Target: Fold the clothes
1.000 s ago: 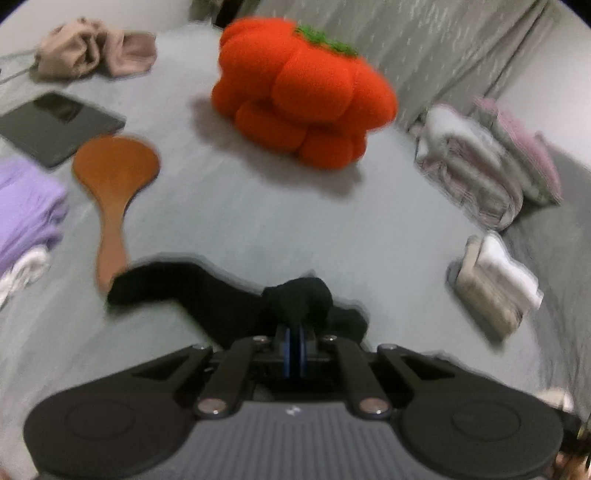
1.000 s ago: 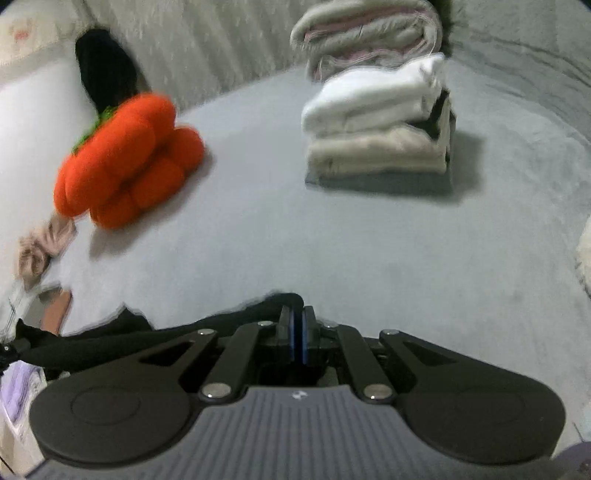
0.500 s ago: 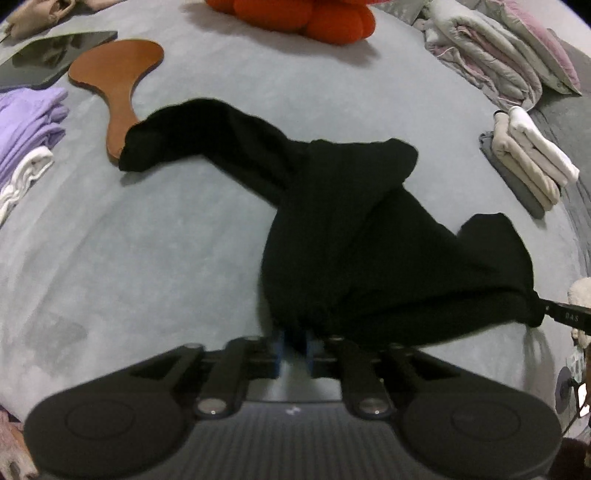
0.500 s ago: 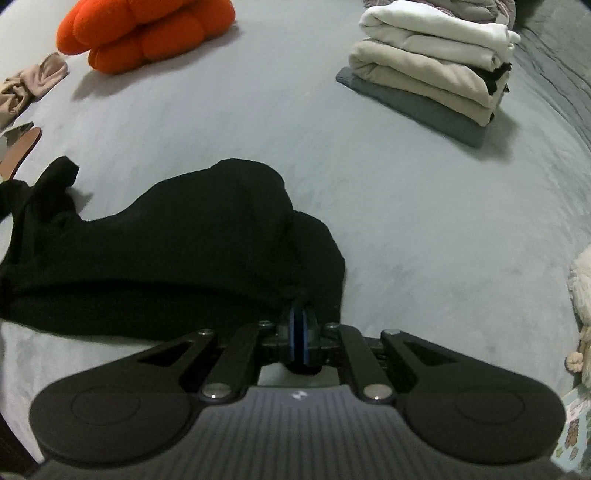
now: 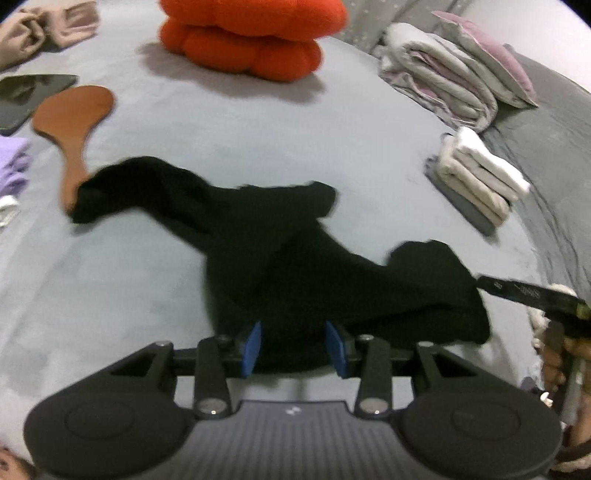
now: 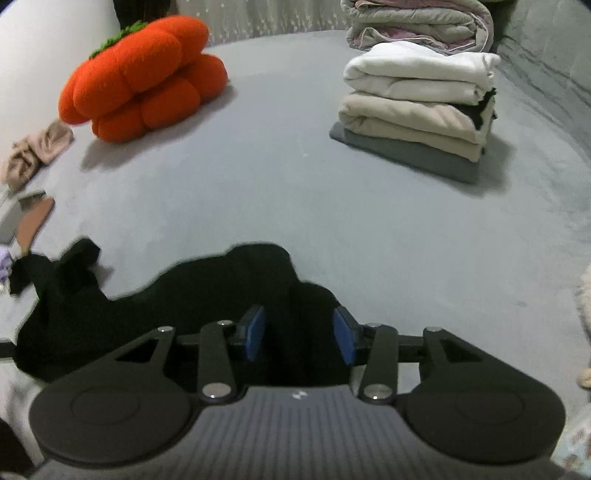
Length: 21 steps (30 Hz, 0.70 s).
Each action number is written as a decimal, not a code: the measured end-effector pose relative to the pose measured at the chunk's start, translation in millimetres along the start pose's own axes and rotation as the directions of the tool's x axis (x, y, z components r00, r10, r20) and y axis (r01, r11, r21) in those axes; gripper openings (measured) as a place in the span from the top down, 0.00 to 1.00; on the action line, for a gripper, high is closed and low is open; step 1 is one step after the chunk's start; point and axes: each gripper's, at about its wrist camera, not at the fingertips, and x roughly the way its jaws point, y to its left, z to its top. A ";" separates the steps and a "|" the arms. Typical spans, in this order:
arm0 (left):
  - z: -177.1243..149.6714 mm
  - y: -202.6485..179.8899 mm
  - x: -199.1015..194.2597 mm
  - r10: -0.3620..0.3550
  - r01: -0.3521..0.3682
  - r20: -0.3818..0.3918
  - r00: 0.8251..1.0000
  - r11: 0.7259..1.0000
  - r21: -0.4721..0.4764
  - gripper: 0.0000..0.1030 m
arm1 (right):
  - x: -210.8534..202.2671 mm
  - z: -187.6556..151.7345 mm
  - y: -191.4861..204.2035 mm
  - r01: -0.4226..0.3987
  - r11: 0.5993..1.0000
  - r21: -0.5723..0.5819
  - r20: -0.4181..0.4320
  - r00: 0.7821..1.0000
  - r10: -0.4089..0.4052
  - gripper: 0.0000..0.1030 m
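Note:
A black garment (image 5: 295, 251) lies rumpled on the grey bed, one sleeve stretching left toward a wooden paddle brush. My left gripper (image 5: 293, 347) is open, its blue pads on either side of the garment's near edge. My right gripper (image 6: 301, 334) is open too, over the garment's right end (image 6: 166, 306). The right gripper's finger (image 5: 524, 293) shows at the right edge of the left wrist view, beside the cloth.
An orange pumpkin cushion (image 5: 251, 40) sits at the back. A stack of folded clothes (image 6: 417, 107) and a rolled quilt (image 5: 443, 81) lie to the right. The wooden brush (image 5: 72, 129), a dark tablet (image 5: 26, 96), purple cloth (image 5: 13, 166) and beige cloth (image 5: 40, 26) lie left.
Both grippers carried the black garment down onto the bed, then opened and let it go. It now lies flat between them.

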 end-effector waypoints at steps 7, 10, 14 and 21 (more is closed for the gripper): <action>-13.7 -18.6 12.6 -0.057 0.056 -0.050 0.997 0.998 -0.017 0.56 | 30.3 10.3 -0.8 -0.089 0.992 0.091 -0.021 0.996 0.091 0.55; -21.5 -20.6 15.3 -0.066 0.063 -0.065 0.996 0.997 -0.042 0.55 | 42.6 8.6 0.7 -0.101 0.990 0.097 -0.054 0.993 0.106 0.60; -28.6 -19.4 14.3 -0.081 0.074 -0.068 0.994 0.993 -0.088 0.54 | 37.9 5.8 1.4 -0.124 0.989 0.085 -0.047 0.991 0.128 0.88; -42.3 -10.6 2.8 -0.149 0.132 -0.067 0.987 0.969 -0.206 0.51 | -6.2 -6.3 4.8 -0.278 0.953 0.124 -0.007 0.960 0.281 0.91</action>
